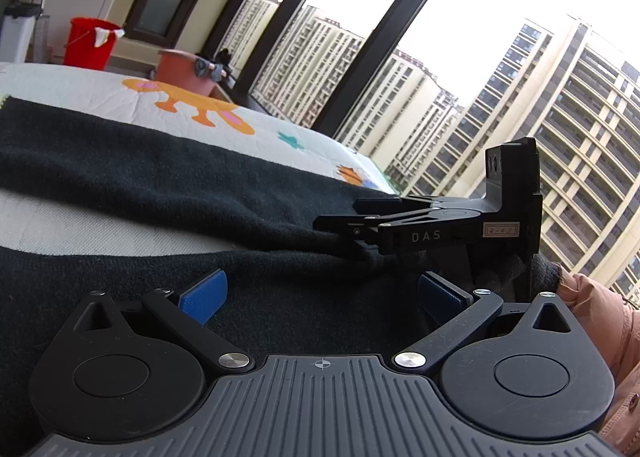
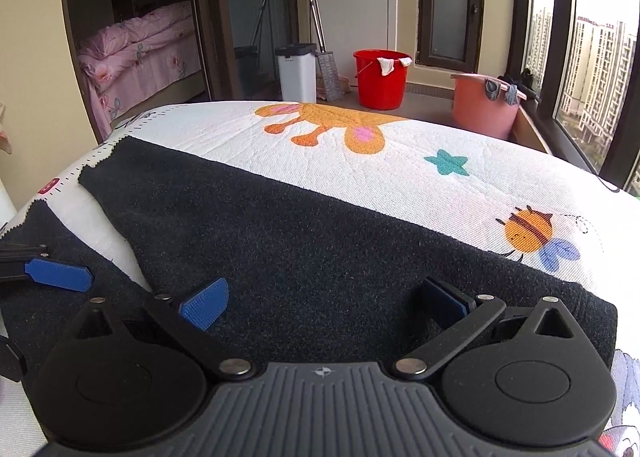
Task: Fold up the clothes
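A dark knit garment [image 2: 280, 233] lies flat on a white bed sheet with cartoon prints [image 2: 400, 177]. A second dark strip of it [image 2: 60, 249] runs along the left, with a wedge of sheet between the two. My right gripper [image 2: 324, 301] rests low over the wide strip, open, with only cloth under its blue pads. My left gripper [image 1: 324, 297] is open too, low over the garment [image 1: 160, 177]. In the left wrist view the right gripper [image 1: 344, 227] shows edge-on, lying on bunched cloth. One blue pad [image 2: 56, 275] of the left gripper shows in the right wrist view.
Behind the bed stand a red bucket [image 2: 380, 77], a pink tub [image 2: 484, 105] and a white bin [image 2: 298, 73]. Tall windows [image 1: 340, 57] run along the right side. A person's pinkish sleeve [image 1: 600, 337] is at the right edge. The bed's edge curves away near the windows.
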`<state>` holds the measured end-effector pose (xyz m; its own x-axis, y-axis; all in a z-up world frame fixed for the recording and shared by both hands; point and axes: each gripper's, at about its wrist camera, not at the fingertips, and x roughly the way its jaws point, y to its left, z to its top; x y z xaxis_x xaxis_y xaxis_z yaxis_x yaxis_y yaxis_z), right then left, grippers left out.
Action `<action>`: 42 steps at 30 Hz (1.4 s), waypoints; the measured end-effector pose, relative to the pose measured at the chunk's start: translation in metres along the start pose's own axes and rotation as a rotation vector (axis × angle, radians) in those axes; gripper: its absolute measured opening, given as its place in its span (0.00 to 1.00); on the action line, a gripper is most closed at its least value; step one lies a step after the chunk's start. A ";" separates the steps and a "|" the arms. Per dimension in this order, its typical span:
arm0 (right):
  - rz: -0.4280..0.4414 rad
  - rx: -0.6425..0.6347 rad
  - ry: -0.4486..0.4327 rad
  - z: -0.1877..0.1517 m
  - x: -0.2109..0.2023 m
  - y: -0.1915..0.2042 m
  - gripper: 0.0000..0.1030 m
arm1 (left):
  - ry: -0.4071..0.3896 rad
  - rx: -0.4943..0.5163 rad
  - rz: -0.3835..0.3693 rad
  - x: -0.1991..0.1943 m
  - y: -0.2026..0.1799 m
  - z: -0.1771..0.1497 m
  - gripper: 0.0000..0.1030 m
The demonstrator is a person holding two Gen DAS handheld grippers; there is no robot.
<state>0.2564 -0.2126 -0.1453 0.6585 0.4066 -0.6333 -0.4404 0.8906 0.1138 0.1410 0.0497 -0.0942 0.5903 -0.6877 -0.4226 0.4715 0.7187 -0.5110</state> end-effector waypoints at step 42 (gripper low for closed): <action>-0.207 0.288 -0.070 -0.067 -0.103 -0.077 0.70 | -0.021 -0.043 -0.022 0.000 0.003 0.002 1.00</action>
<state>0.1815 -0.3365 -0.1403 0.7604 0.2157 -0.6126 -0.1102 0.9724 0.2056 0.1434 0.0522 -0.0938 0.5942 -0.7004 -0.3953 0.4557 0.6982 -0.5521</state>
